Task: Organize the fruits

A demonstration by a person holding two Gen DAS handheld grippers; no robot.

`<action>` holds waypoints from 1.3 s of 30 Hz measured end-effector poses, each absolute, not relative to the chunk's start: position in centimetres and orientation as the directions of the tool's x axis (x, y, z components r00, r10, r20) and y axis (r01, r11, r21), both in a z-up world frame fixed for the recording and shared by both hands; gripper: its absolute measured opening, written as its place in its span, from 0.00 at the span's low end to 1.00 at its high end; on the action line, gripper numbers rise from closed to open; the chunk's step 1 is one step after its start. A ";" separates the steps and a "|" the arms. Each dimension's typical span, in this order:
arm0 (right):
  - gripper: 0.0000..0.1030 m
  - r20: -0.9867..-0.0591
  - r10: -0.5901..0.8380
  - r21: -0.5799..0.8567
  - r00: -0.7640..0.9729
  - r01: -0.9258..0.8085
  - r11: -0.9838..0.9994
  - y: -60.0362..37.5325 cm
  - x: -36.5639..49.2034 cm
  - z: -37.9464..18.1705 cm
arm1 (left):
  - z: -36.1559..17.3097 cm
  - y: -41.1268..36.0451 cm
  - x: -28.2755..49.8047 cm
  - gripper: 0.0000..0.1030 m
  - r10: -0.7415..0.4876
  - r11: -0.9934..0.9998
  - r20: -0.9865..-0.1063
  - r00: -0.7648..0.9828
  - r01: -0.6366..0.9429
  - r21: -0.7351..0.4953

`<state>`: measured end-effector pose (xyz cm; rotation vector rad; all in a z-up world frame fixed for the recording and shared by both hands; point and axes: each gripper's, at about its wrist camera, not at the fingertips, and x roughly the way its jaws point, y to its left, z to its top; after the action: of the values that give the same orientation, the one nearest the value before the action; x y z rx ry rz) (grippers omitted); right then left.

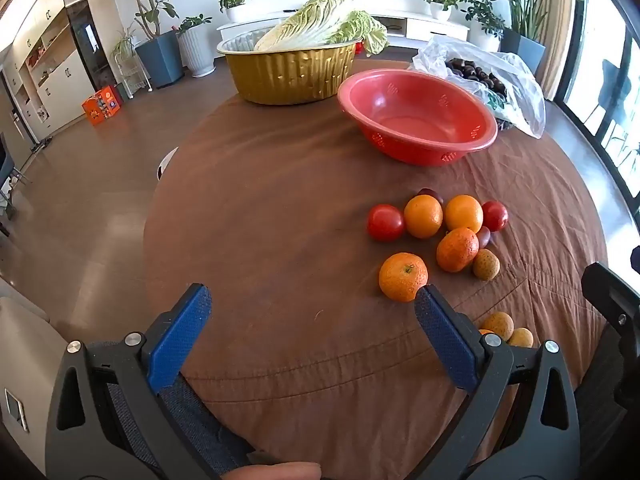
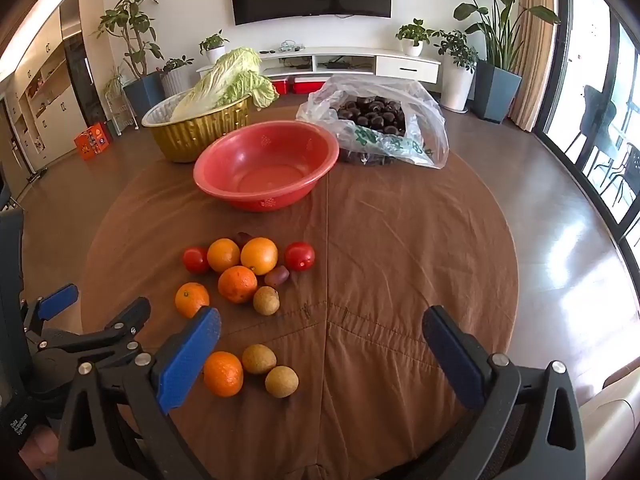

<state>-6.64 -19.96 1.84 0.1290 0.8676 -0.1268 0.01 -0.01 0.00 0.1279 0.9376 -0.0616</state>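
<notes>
A round table under a brown cloth (image 2: 400, 248) holds a loose pile of fruit, and an empty red bowl (image 2: 266, 166) sits beyond the pile, toward the far side of the table; everything below is placed relative to that bowl. The pile lies on the near side of the bowl, well apart from it: oranges (image 2: 259, 256), two red tomatoes (image 2: 299, 256), small dark plums (image 2: 277, 276) and small tan round fruits (image 2: 266, 300), several touching one another. Nearer still to the viewer, apart from the main pile, sit one more orange (image 2: 223, 373) and two more tan fruits (image 2: 282, 381). Behind the bowl stand a gold foil tray (image 2: 196, 132) holding a cabbage (image 2: 224, 80), and a plastic bag (image 2: 384, 124) of dark chestnuts. The left gripper (image 1: 312, 304) hangs over the cloth with its blue pads spread wide and nothing between them; its right pad is just beside the nearest orange (image 1: 403, 276). The right gripper (image 2: 322, 328) is likewise wide open and empty, over bare cloth to the right of the pile. The likely trouble: the fruits are round and crowded, so a pad coming down among them could nudge a neighbour and send it rolling across the cloth, perhaps off the table edge. A squeeze too firm could bruise a tomato. The two grippers are close together and could bump.
</notes>
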 end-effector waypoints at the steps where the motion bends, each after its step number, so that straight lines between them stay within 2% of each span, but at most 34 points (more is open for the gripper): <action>1: 1.00 -0.766 -0.058 0.061 0.641 0.163 0.985 -20.0 -6.6 1.8 | 0.0 0.0 0.0 1.00 0.002 0.991 -0.807 0.591 0.109 0.083; 39: 1.00 -0.772 -0.060 0.058 0.633 0.165 0.985 -20.0 -6.7 1.3 | -0.3 0.0 0.0 1.00 0.004 0.990 -0.810 0.587 0.111 0.085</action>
<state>-6.65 -19.98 1.32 0.1272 0.8771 -0.1292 -0.02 0.00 -0.34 0.1314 0.9423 -0.0623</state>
